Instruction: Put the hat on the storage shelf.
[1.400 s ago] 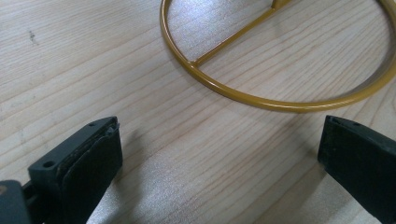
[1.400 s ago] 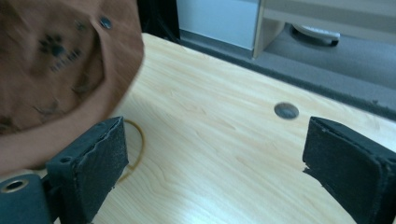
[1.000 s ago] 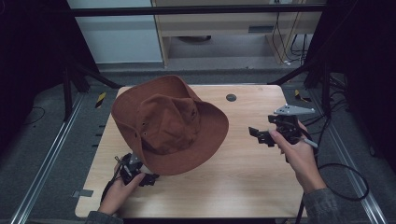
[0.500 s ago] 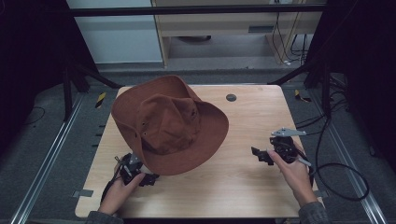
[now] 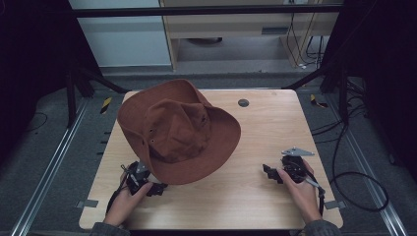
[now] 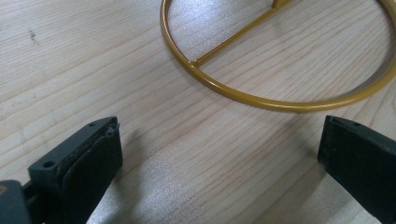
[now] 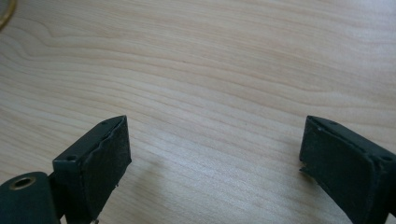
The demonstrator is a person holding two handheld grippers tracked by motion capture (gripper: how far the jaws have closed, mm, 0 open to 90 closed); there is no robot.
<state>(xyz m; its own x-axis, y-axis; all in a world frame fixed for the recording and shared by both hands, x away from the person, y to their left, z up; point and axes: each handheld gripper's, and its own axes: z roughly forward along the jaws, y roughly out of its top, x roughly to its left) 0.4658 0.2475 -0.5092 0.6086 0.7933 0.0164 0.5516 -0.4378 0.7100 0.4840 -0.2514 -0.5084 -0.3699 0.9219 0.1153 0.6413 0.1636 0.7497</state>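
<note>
**Hat sits nearer the left gripper**

The brown brimmed hat rests left of centre on the bench, apparently on a gold wire stand. Left gripper, jaws apart, sits at its near brim; right gripper, also spread, lies well apart.

Held left hand-held gripper low, jaws spread wide; right hand-held gripper low too, jaws wide apart.
</note>
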